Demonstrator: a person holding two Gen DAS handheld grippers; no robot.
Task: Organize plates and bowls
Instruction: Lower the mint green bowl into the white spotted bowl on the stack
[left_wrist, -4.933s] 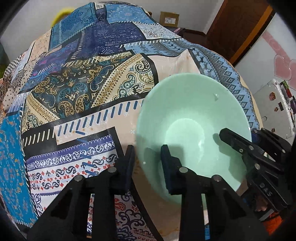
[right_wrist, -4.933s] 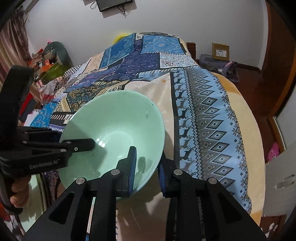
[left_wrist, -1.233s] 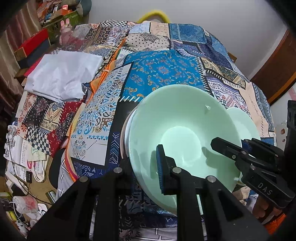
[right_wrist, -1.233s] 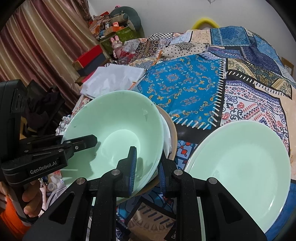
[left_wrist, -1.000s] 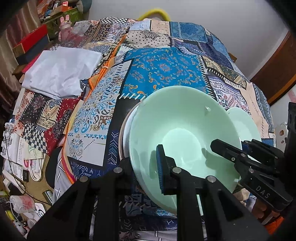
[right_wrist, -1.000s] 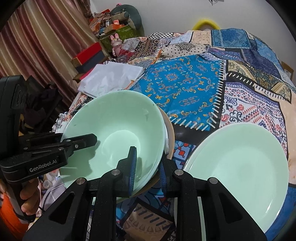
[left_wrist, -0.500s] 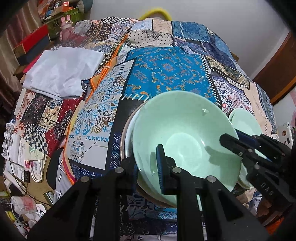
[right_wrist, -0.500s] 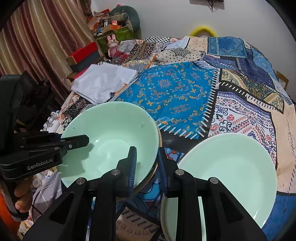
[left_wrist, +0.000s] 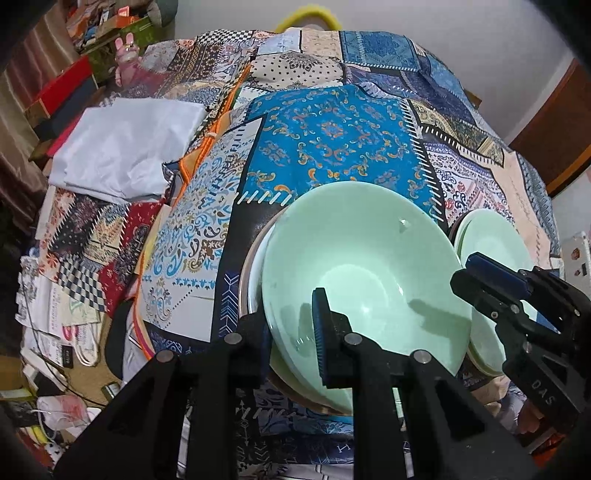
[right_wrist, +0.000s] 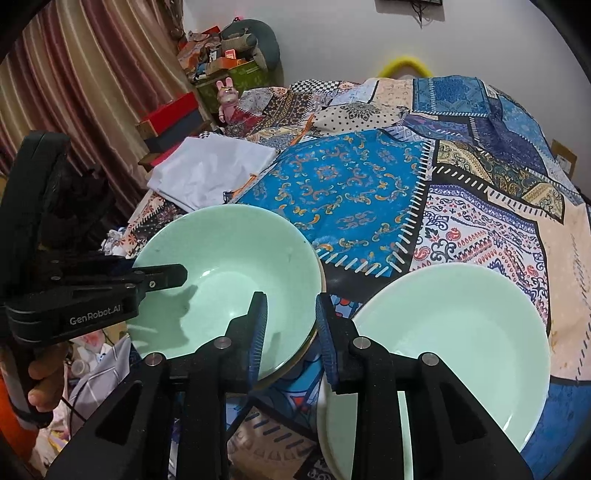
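I am viewing a bed covered with a patchwork bedspread (left_wrist: 332, 140) in blue, cream and dark panels. A white wall closes the upper frame of both views. Striped curtains (right_wrist: 74, 92) fill the upper left of the right wrist view, with stacked boxes and clutter below them.

Left gripper (left_wrist: 291, 332): the jaws are clamped on the near rim of the green bowl (left_wrist: 362, 266), one pad inside the bowl and the other outside its wall. In the right wrist view this gripper enters from the left edge, and part of the hand holding it shows at lower left.

Right gripper (right_wrist: 290, 336): the jaws have just been opening and now stand slightly apart, straddling the right rim of the green bowl (right_wrist: 229, 266). The left pad lies inside the bowl; the right pad lies outside it. A gap shows between the pads and the rim, so I read no grip here.

The green bowl sits in the lower centre of the left wrist view, nested on a stack of dishes whose white and tan rims show at its left edge. A green plate (right_wrist: 454, 339) lies just beside it, at lower right of the right wrist view.

A folded white cloth (left_wrist: 122, 147) lies at upper left on the bed. A pink rabbit toy (right_wrist: 227, 96) stands near the boxes. A yellow ring (right_wrist: 404, 62) shows at the far edge of the bed.
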